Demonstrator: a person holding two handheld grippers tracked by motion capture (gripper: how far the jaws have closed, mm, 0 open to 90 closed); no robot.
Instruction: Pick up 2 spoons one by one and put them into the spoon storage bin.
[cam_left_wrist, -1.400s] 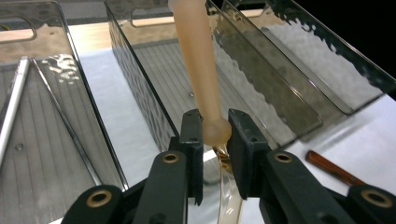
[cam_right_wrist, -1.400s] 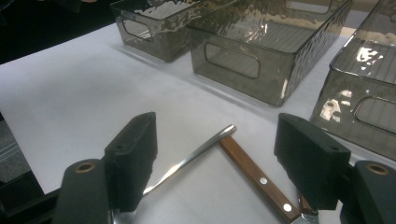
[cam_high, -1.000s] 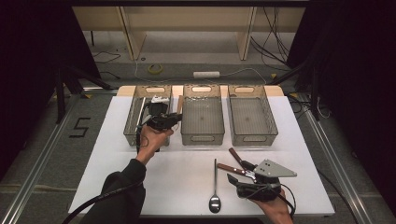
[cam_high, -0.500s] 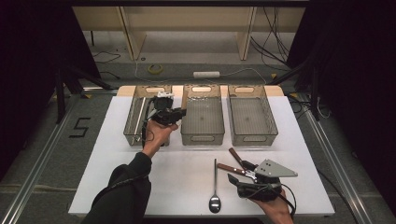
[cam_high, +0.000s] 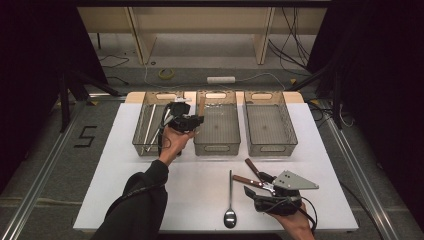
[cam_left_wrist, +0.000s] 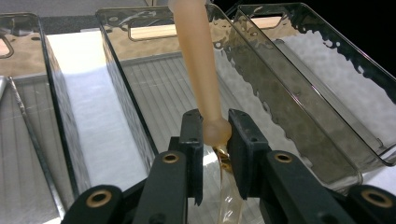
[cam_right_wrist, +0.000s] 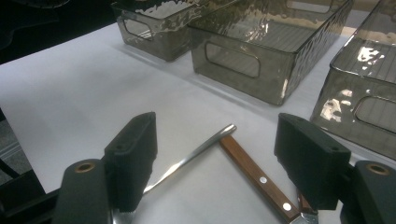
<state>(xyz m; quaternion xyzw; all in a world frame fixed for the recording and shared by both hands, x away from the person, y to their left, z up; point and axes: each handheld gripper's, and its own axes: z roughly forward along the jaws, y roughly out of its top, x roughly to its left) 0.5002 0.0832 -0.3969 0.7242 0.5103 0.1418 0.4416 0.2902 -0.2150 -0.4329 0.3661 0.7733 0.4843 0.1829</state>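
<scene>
Left gripper (cam_high: 192, 121) is up near the far edge of the tabletop (cam_high: 120, 160), hovering over the gap btw the left bin (cam_high: 141, 142) and the middle bin (cam_high: 217, 142). In the left gripper view its jaws are clamped on the end of a pale wooden handle (cam_left_wrist: 198, 74), which sticks away from the jaws, over the middle bin's floor. Something clear and amber-ish hangs below the pinch point, can't tell what it is tbh. In the high view the handle (cam_high: 201, 106) pokes toward the far edge, right by the middle bin's left wall.

Left bin has a couple of long thin pieces lying lengthwise in it, too small to ID. Right bin (cam_high: 269, 142) sits just beside the middle one, all 3 in a row along the far edge.

Right gripper (cam_high: 257, 190) is down near the near right corner, low over the tabletop w/ jaws wide apart, nothing pinched. Btw the jaws in the right gripper view: a brown-handled knife (cam_right_wrist: 257, 175) w/ rivets and a thin metal handle (cam_right_wrist: 196, 151) crossing next to it. The high view shows two brown handles (cam_high: 252, 170) fanned out just ahead of that gripper, and a metal spoon (cam_high: 230, 200) lying left of it, bowl toward the near edge.
</scene>
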